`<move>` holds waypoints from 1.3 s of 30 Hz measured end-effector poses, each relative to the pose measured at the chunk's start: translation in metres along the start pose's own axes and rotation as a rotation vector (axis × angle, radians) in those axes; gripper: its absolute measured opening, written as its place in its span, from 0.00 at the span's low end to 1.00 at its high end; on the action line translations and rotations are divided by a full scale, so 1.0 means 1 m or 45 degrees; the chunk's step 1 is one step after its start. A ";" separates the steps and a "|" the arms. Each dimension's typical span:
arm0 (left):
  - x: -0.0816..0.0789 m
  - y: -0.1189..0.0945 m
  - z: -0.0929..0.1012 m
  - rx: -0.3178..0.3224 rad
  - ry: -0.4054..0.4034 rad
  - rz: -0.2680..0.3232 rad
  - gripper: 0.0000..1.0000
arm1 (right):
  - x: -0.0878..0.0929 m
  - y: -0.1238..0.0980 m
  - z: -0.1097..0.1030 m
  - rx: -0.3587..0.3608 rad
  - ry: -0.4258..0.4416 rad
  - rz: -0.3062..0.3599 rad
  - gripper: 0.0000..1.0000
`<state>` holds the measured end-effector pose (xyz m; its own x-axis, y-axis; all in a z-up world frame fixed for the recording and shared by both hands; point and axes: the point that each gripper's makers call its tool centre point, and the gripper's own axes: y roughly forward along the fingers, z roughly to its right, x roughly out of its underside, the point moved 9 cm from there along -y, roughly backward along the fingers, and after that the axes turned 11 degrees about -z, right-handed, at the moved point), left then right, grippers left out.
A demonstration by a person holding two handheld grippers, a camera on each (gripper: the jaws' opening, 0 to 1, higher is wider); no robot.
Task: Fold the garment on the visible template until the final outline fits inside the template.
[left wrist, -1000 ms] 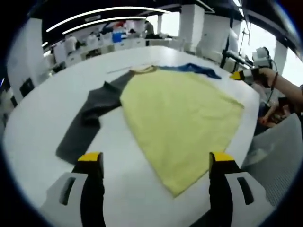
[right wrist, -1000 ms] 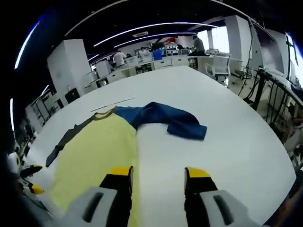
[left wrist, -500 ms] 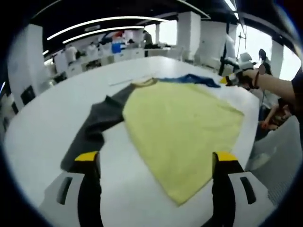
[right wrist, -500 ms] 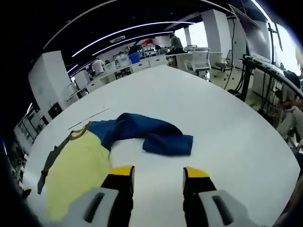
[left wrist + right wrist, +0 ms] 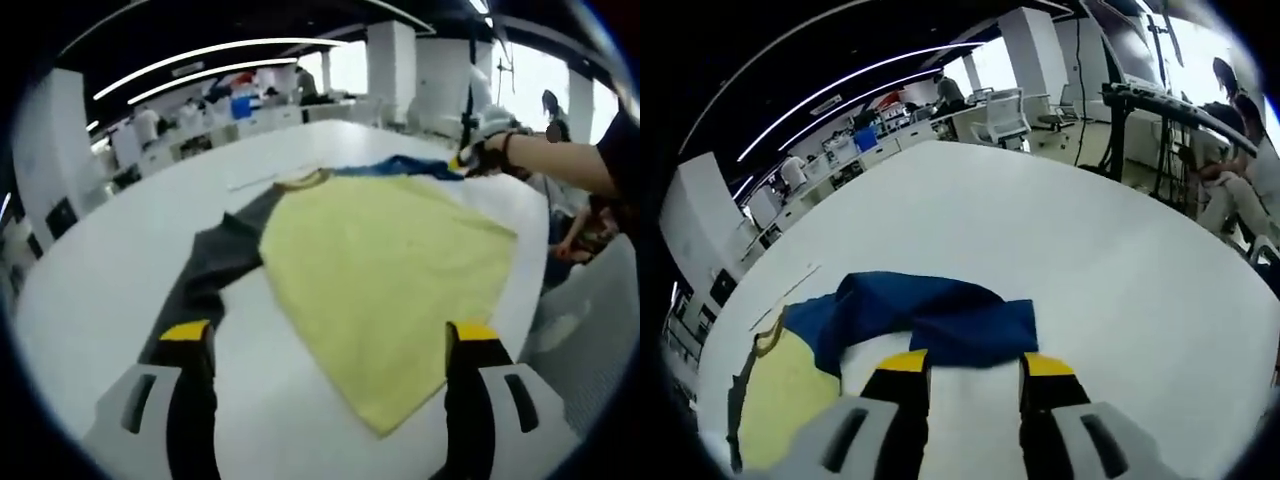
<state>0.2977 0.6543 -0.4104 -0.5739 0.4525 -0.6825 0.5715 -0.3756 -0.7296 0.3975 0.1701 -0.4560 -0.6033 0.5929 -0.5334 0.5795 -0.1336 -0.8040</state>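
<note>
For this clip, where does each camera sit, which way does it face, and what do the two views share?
Left gripper view: rides the left gripper, jaws apart, above the white table, facing the shirt's yellow body and grey sleeve; the right gripper and the person's forearm enter at upper right.
Right gripper view: rides the right gripper, jaws apart, facing the blue sleeve.
Shared: yellow body, blue sleeve, table.

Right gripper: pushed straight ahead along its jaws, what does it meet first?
Most likely the crumpled blue sleeve, lying on the white table just beyond the open right gripper; depth is hard to judge.
</note>
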 end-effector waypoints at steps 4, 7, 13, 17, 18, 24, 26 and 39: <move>-0.002 0.000 0.001 0.026 -0.034 0.041 0.92 | 0.001 0.008 -0.002 0.062 0.014 -0.041 0.31; 0.001 0.000 -0.001 0.041 -0.068 0.043 0.91 | -0.002 0.013 -0.002 0.102 -0.021 -0.015 0.30; 0.004 -0.001 -0.003 0.018 -0.065 0.022 0.89 | -0.007 0.018 -0.002 0.112 -0.001 -0.001 0.29; 0.006 0.001 -0.003 0.012 -0.065 0.008 0.87 | -0.008 0.019 -0.003 0.152 -0.096 -0.020 0.24; 0.006 0.001 -0.004 0.011 -0.065 0.009 0.86 | -0.008 0.020 -0.003 0.160 -0.123 -0.020 0.22; 0.007 0.005 -0.004 0.012 -0.052 -0.011 0.84 | -0.010 0.021 0.001 0.192 -0.248 -0.018 0.07; 0.008 0.005 -0.003 0.012 -0.050 -0.014 0.84 | -0.011 0.022 0.001 0.184 -0.260 -0.017 0.03; 0.007 0.005 -0.004 0.008 -0.038 -0.015 0.82 | -0.017 0.021 0.004 0.148 -0.325 -0.050 0.00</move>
<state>0.2993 0.6590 -0.4186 -0.5980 0.4329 -0.6745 0.5608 -0.3753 -0.7380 0.4178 0.1540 -0.4647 -0.7513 0.3820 -0.5382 0.4950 -0.2131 -0.8423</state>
